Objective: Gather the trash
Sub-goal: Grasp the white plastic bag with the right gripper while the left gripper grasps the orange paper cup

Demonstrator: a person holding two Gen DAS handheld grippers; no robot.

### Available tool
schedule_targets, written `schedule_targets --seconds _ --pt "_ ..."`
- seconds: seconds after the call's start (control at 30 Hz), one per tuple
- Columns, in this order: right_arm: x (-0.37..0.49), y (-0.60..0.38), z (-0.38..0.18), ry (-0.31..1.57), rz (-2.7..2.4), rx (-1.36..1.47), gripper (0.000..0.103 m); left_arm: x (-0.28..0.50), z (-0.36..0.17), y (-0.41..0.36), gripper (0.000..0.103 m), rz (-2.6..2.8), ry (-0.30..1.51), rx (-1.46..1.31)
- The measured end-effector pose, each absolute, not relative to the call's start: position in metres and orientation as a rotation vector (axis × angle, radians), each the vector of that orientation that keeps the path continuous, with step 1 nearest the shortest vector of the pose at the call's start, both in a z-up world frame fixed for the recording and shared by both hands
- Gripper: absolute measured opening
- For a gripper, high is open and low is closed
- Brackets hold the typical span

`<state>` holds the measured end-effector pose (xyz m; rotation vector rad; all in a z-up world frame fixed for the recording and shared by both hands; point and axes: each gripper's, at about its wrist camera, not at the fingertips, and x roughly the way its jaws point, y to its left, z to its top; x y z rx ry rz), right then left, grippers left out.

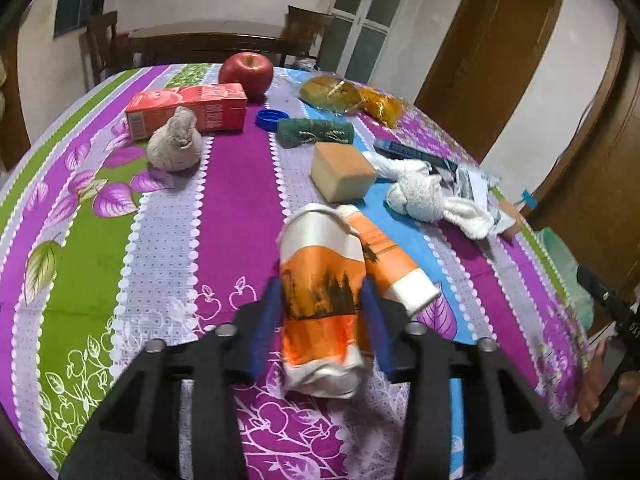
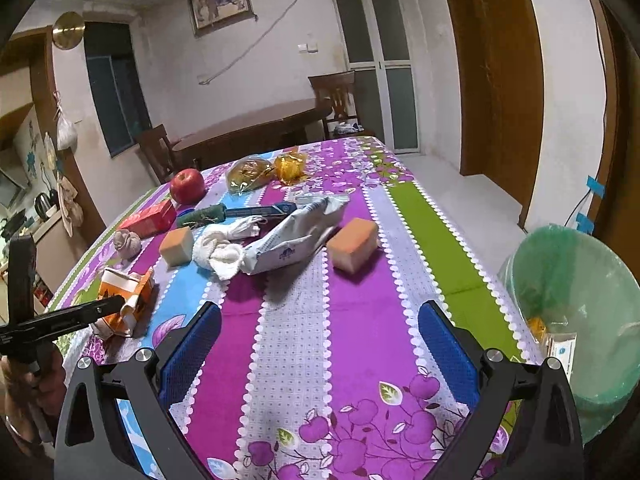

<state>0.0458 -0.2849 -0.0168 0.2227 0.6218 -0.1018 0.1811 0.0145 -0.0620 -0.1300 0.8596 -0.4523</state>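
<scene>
The left gripper (image 1: 320, 292) was angled down at the table (image 1: 240, 184), its jaws clamped on a crushed orange carton (image 1: 320, 280). The right gripper (image 2: 320, 344) was held over bare cloth, jaws spread wide and empty.

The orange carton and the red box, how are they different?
The orange carton is crumpled and squashed; the red box keeps its straight edges. The orange carton sits between the jaws of the left gripper, which press on it; the red box lies untouched farther back by the apple. The carton is orange and white, the box red all over. Both lie on their sides on the tablecloth.
</scene>
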Motion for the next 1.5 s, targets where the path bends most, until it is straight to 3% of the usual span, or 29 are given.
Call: schedule_targets --seconds 0.13,0.8,0.93,1.1,1.23,1.5 --pt "0.045 -0.293 -0.018 0.627 -0.106 0.252 0.098 0.175 -0.058 0.023 0.021 -0.422 0.820 -0.159" --pt "0.092 -0.298 -0.015 0.653 -0.089 0.264 0.094 0.136 -0.001 0.059 0.020 -0.302 0.633 -0.145" --pt "0.123 -0.286 -0.003 0.668 -0.042 0.217 0.077 0.134 0.001 0.057 0.021 -0.320 0.623 -0.152" --pt "0.159 -0.278 0.003 0.709 -0.031 0.269 0.072 0.136 0.004 0.050 0.021 -0.382 0.616 -0.161" --pt "0.192 -0.258 -0.009 0.801 -0.048 0.281 0.057 0.140 0.005 0.042 0.021 -0.426 0.593 -0.132" --pt "0.230 -0.258 -0.055 0.929 -0.221 0.356 0.055 0.158 -0.004 0.037 0.021 -0.504 0.622 -0.132"
